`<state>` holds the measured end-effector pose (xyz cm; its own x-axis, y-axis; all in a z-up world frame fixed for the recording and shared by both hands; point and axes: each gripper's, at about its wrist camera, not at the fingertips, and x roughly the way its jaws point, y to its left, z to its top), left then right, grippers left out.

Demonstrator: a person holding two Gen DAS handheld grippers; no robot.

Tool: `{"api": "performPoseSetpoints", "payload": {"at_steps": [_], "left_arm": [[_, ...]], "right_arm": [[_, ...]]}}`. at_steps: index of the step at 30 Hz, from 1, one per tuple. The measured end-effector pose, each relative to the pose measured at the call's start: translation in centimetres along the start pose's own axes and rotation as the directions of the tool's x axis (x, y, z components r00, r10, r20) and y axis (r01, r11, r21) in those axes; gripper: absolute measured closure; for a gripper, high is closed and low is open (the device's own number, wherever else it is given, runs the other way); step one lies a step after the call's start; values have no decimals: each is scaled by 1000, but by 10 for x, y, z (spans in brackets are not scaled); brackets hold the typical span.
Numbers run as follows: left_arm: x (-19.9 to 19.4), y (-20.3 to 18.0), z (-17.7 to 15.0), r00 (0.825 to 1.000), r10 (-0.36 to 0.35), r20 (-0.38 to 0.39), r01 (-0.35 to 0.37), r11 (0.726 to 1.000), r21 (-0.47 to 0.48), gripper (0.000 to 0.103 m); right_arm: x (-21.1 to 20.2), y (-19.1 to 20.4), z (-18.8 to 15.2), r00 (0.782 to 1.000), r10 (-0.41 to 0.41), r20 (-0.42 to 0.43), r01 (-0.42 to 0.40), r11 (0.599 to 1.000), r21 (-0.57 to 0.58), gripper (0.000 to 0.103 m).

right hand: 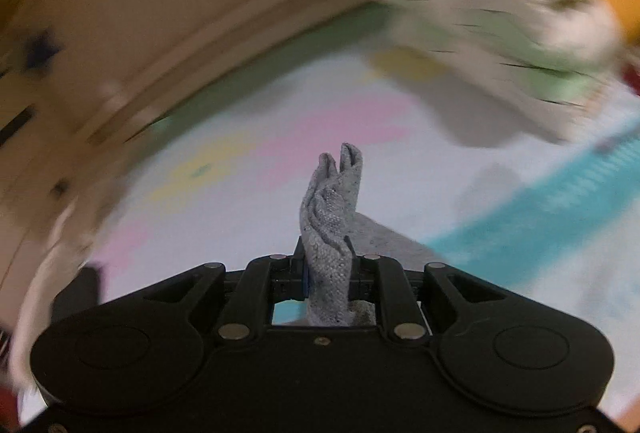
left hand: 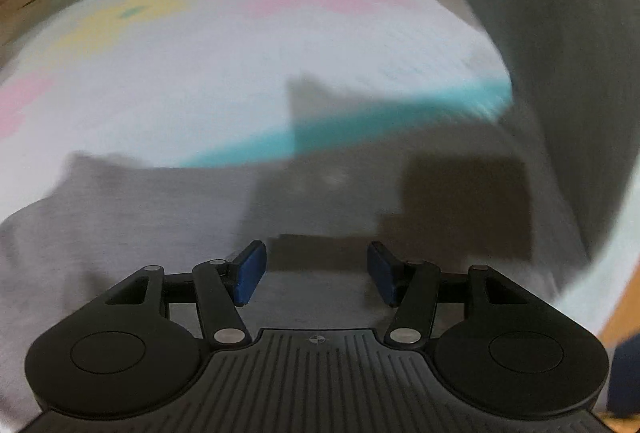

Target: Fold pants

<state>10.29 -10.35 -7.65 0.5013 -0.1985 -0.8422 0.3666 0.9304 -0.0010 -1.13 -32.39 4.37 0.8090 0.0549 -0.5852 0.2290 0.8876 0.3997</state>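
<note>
Left gripper [left hand: 316, 273]: jaws wide apart, holding nothing, above grey pants [left hand: 120, 225] spread near on pastel sheet [left hand: 208, 81]. Right gripper [right hand: 326, 273]: clamped on bunched pants fabric. Far right: blurred pile of bedding [right hand: 500, 25]. Far left: wooden frame [right hand: 160, 33].

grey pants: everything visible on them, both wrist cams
The pants are heathered grey knit, soft and limp. In the left view they lie spread on the pastel-striped sheet under the open left gripper, with one part lifted at right. The right gripper is shut on a bunched, twisted fold that sticks up between its fingers.
</note>
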Motion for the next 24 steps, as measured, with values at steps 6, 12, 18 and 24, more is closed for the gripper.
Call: {"api": "performPoseSetpoints", "payload": {"at_steps": [6, 12, 18, 24], "left_arm": [[-22, 109, -6, 991, 128, 29, -112, 942, -316, 49], [-23, 165, -24, 987, 162, -8, -149, 881, -450, 49], [-30, 161, -22, 994, 108, 15, -90, 893, -441, 48], [-25, 137, -23, 1000, -1, 16, 6, 938, -347, 48]], "right_arm": [[50, 94, -45, 989, 64, -135, -88, 980, -180, 80], [121, 155, -123, 944, -46, -328, -89, 919, -384, 69], [113, 183, -143, 942, -8, -335, -172, 847, -504, 43], [78, 153, -110, 990, -30, -138, -42, 870, -490, 18]]}}
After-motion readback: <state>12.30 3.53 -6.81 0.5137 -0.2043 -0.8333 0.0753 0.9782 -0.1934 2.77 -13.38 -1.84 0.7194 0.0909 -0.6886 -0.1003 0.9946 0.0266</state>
